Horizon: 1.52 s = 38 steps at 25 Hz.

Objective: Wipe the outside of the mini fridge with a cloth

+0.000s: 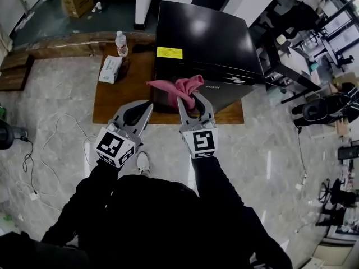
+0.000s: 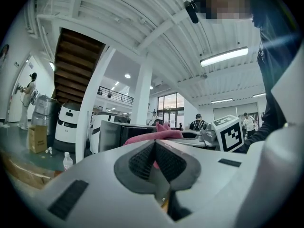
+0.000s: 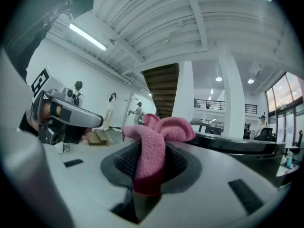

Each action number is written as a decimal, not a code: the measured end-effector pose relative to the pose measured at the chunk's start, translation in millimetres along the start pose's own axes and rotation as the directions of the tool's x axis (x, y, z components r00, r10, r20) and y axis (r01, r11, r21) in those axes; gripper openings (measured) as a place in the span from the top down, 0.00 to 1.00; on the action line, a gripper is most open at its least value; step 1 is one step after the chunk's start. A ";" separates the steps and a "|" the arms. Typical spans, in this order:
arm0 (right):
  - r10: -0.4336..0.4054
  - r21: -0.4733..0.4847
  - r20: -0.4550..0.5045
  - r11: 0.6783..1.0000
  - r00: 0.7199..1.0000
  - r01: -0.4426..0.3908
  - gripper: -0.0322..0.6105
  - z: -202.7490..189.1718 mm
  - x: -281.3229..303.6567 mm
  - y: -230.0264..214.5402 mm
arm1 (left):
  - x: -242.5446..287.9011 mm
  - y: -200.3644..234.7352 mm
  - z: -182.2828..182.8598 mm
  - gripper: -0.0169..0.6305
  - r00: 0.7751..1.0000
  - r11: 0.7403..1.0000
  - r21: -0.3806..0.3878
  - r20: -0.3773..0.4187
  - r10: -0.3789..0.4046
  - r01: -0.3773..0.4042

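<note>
Left hand-held gripper (image 1: 148, 107) closed empty, right hand-held gripper (image 1: 192, 101) pinching cloth (image 1: 171, 86), bottle (image 1: 121, 43) beside mini fridge (image 1: 202, 38)

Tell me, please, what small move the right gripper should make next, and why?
Probably ease the right gripper forward and down so the pink cloth presses on top of the mini fridge. Its jaws are shut on the cloth, held at the fridge's near top edge; contact isn't clear.
</note>
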State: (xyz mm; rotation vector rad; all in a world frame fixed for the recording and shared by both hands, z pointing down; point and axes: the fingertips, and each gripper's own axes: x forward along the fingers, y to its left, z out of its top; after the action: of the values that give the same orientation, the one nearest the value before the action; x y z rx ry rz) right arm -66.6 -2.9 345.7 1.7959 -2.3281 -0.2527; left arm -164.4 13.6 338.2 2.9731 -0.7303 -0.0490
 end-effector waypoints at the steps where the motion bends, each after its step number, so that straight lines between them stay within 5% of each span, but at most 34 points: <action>1: -0.014 0.000 -0.001 1.000 1.000 0.014 0.79 -2.7 6.1 -2.6 | 5.1 5.9 -3.5 0.96 1.000 1.000 0.002 -0.001 -0.011 0.011; 12: -0.118 -0.133 -0.032 0.985 0.993 0.113 0.80 -33.7 38.7 -13.2 | 59.1 37.5 -33.7 0.96 0.996 0.996 0.001 -0.021 -0.085 0.085; 21: -0.056 -0.080 -0.114 0.996 0.992 0.047 0.80 -105.8 46.5 4.1 | 73.1 41.9 -94.1 0.96 0.995 0.996 -0.081 -0.087 -0.047 0.040; 30: 0.013 0.056 -0.253 0.998 0.967 0.001 0.80 -209.3 57.9 24.6 | 92.1 49.6 -205.2 0.96 0.974 0.989 -0.146 -0.222 -0.043 0.011; 38: 0.047 0.162 -0.378 0.987 0.925 0.017 0.80 -309.9 65.4 44.4 | 101.6 60.2 -322.3 0.96 0.916 0.977 -0.208 -0.398 -0.055 -0.032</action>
State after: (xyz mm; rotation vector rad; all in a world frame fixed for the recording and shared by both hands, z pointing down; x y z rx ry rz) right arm -46.1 -60.8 659.5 1.7095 -2.1307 0.2773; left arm -86.0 -64.2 663.1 2.6539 -0.6084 0.4433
